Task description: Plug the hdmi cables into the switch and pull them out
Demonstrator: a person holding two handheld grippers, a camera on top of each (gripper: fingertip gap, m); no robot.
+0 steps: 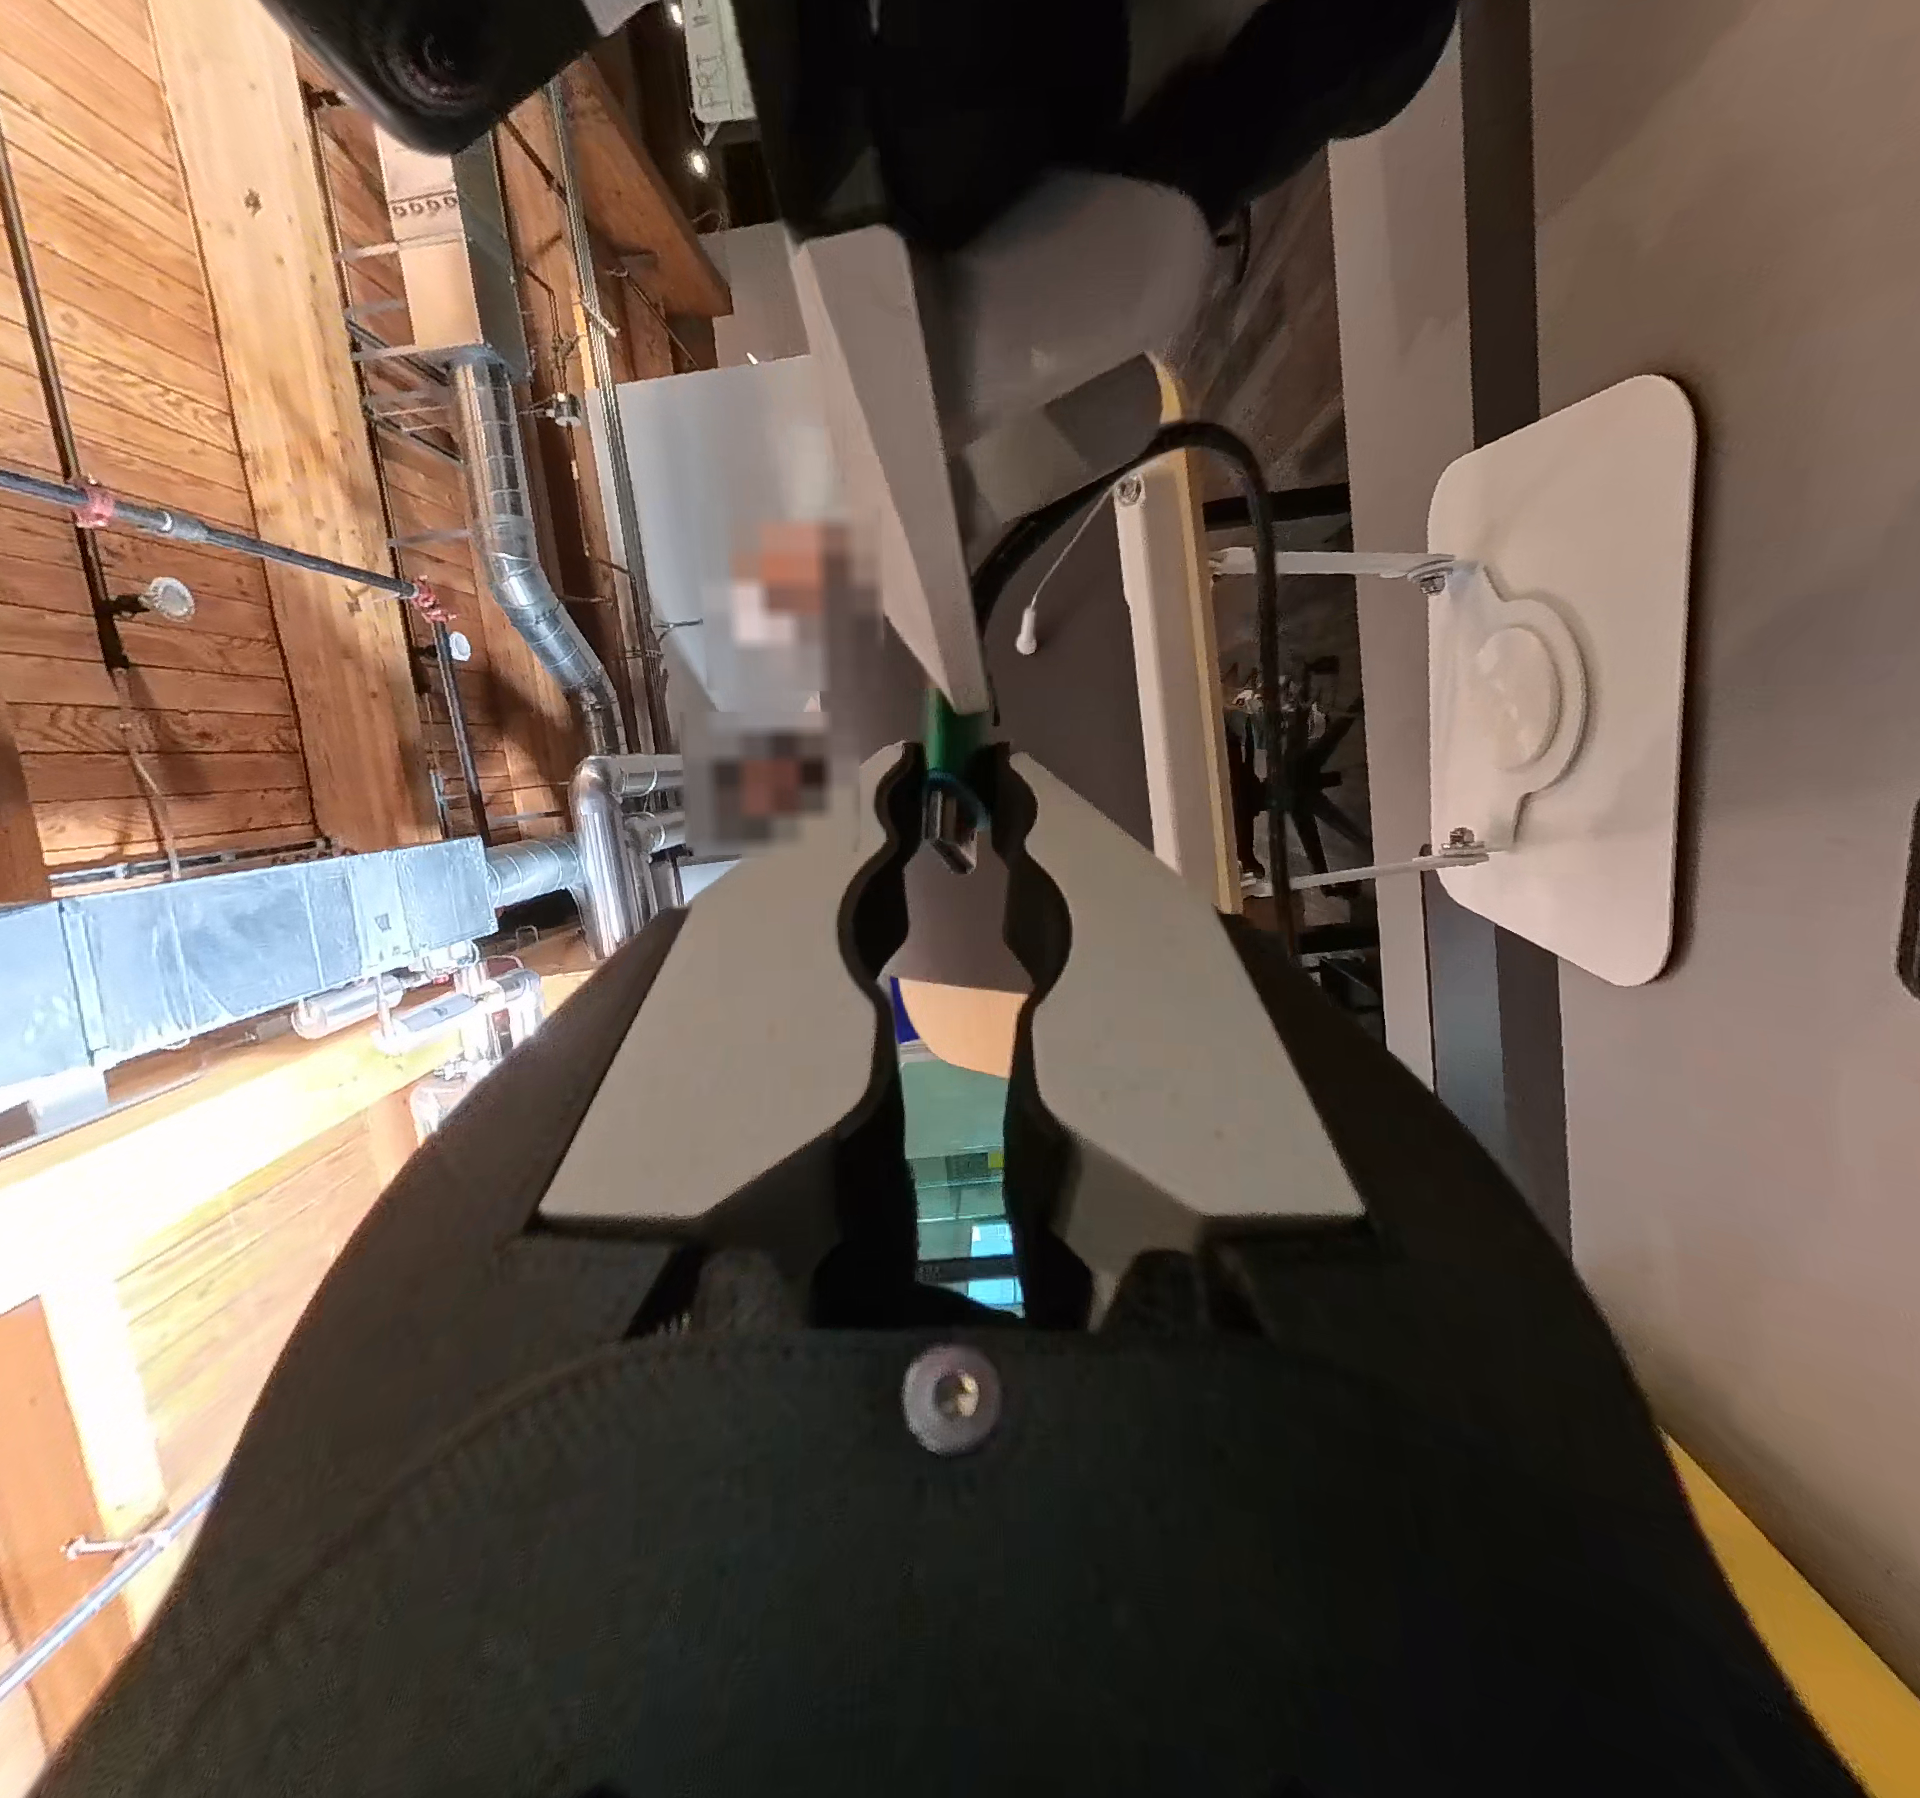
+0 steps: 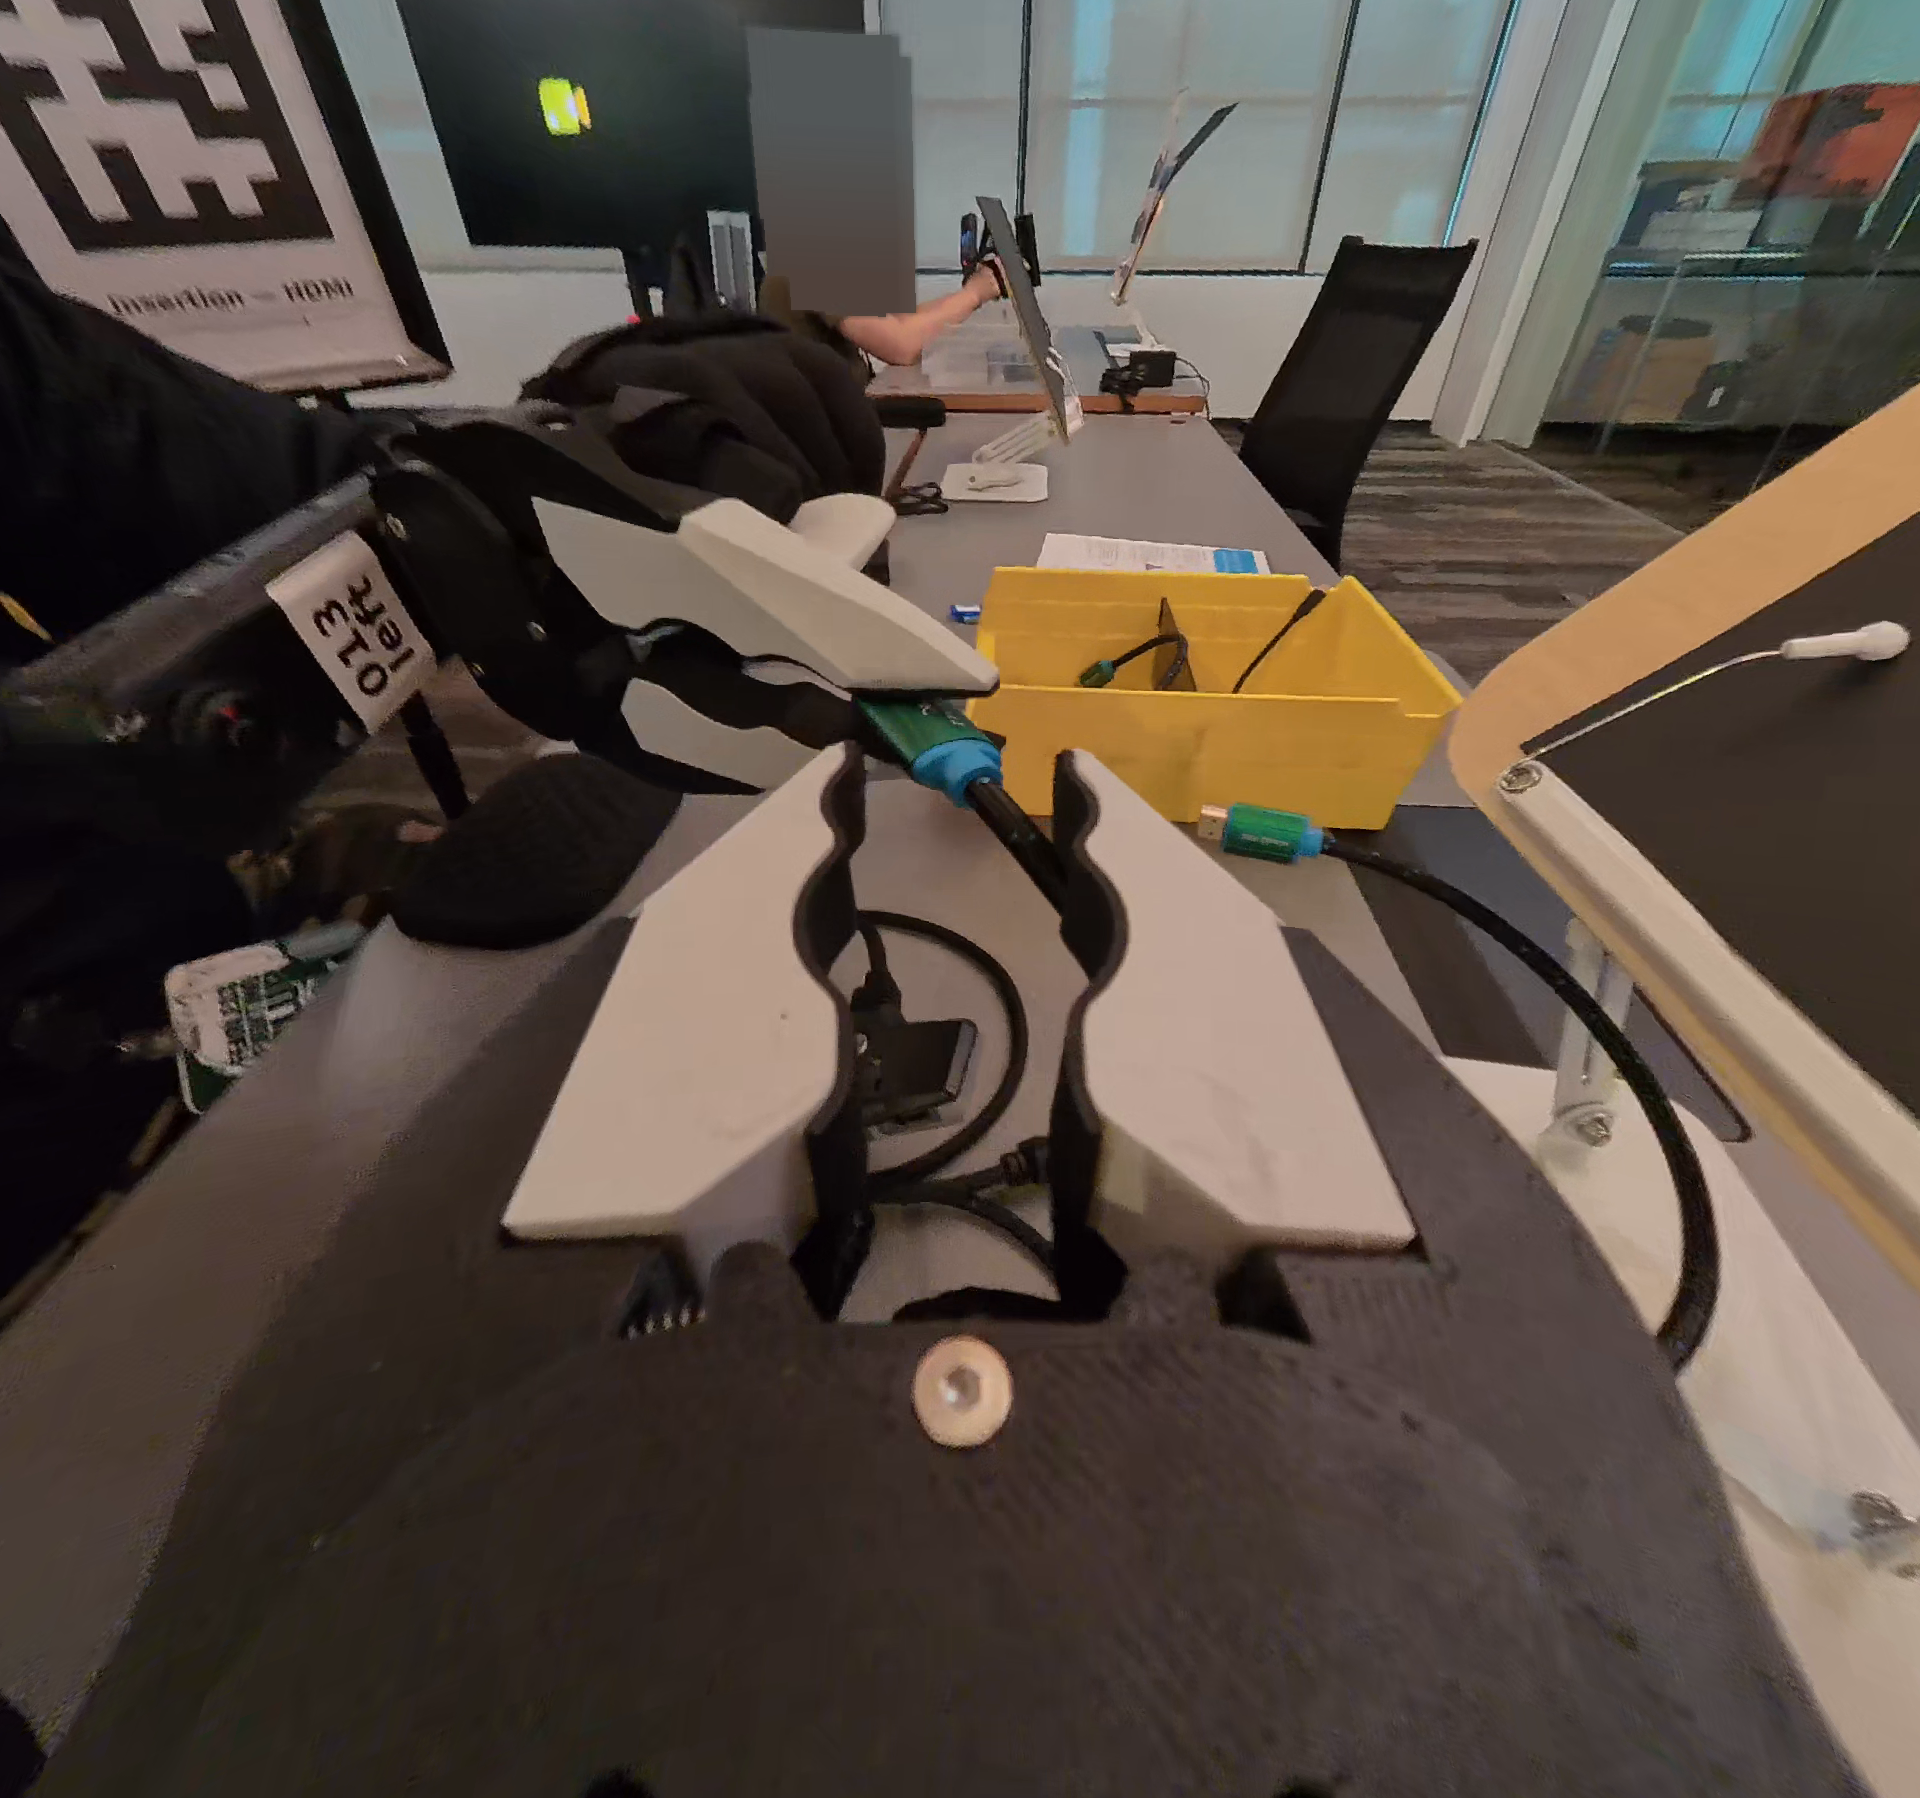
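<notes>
Above the grey table (image 2: pixel 1143 491), two grippers meet around one green HDMI plug (image 2: pixel 914 725).

From the left in the right wrist view, the left gripper (image 2: pixel 925 699), held by a black-gloved hand (image 2: pixel 717 418), pinches the green plug with the blue collar, and its black cable (image 2: pixel 1023 849) runs down toward the near side. The right gripper (image 2: pixel 956 772) is spread, its fingers on both sides of this cable without touching it. Below, between these fingers, a small black switch (image 2: pixel 914 1062) lies on the table with cables in it. Farther right, a second green HDMI plug (image 2: pixel 1273 832) lies free, just before the yellow bin (image 2: pixel 1195 740). At the far right stands a tilted board (image 2: pixel 1714 813).
</notes>
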